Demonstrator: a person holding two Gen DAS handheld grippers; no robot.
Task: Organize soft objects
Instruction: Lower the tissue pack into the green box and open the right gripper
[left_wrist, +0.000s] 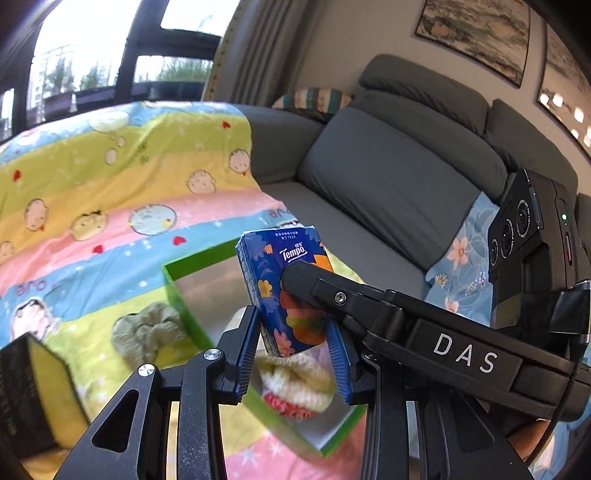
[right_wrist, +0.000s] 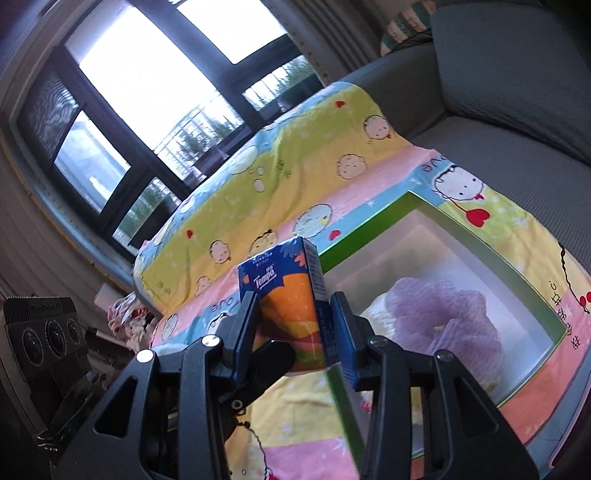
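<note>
A blue and orange Tempo tissue pack (left_wrist: 273, 266) (right_wrist: 284, 280) stands upright in the air above a green-rimmed translucent box (left_wrist: 177, 295) (right_wrist: 369, 229). My left gripper (left_wrist: 293, 321) is shut on the pack's lower half. My right gripper (right_wrist: 293, 306) is shut on the same pack from the other side; one of its black fingers (left_wrist: 314, 284) crosses the pack in the left wrist view. Inside the box lie a purple fluffy item (right_wrist: 443, 310) and a yellow, white and red fluffy item (left_wrist: 295, 384).
The box rests on a colourful cartoon blanket (left_wrist: 110, 166) spread over a grey sofa (left_wrist: 388, 177). A green fluffy item (left_wrist: 147, 332) lies on the blanket left of the box. A black and yellow box (left_wrist: 33, 387) sits at lower left. A blue floral cloth (left_wrist: 465, 266) lies to the right.
</note>
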